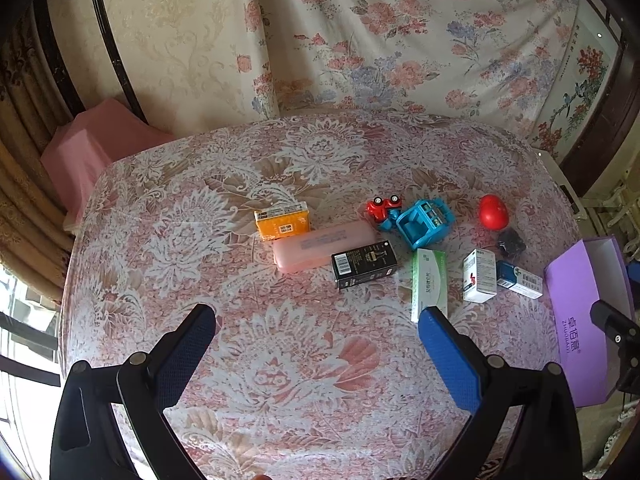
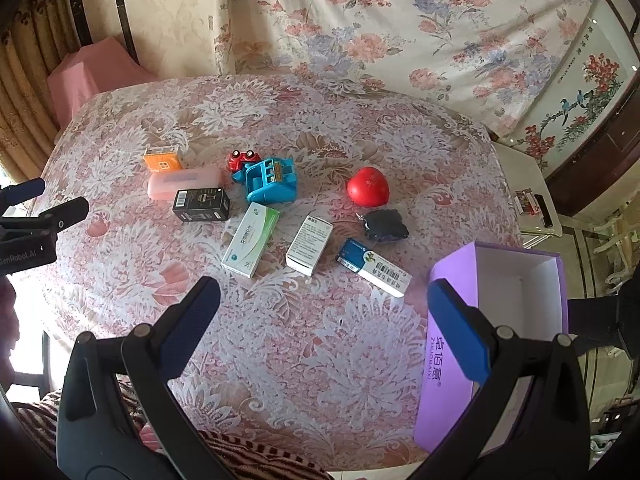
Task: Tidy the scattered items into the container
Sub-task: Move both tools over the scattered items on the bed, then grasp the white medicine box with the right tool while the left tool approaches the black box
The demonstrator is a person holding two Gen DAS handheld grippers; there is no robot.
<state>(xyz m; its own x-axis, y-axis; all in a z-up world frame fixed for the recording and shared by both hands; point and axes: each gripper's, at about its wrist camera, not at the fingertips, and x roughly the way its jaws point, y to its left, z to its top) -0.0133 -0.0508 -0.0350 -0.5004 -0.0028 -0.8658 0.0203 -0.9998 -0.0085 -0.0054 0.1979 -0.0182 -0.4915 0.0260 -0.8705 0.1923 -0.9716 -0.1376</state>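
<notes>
Scattered on the floral tablecloth: an orange box (image 1: pixel 282 221), a pink case (image 1: pixel 320 246), a black box (image 1: pixel 364 265), a red and blue toy (image 1: pixel 416 218), a red heart-shaped ball (image 1: pixel 494 211), a green-white box (image 1: pixel 429 284), a white box (image 1: pixel 479 276), a blue-white box (image 1: pixel 519 279) and a dark pouch (image 1: pixel 511 243). The open purple box (image 2: pixel 500 332) stands at the table's right edge, empty. My left gripper (image 1: pixel 316 320) is open above the near table. My right gripper (image 2: pixel 324 300) is open, its right finger over the purple box's near wall.
A pink-draped stand (image 1: pixel 92 148) is beyond the table's far left corner. A floral curtain (image 1: pixel 400 40) hangs behind. A white side table (image 2: pixel 528 200) with small items stands to the right. The left gripper also shows in the right wrist view (image 2: pixel 36 216).
</notes>
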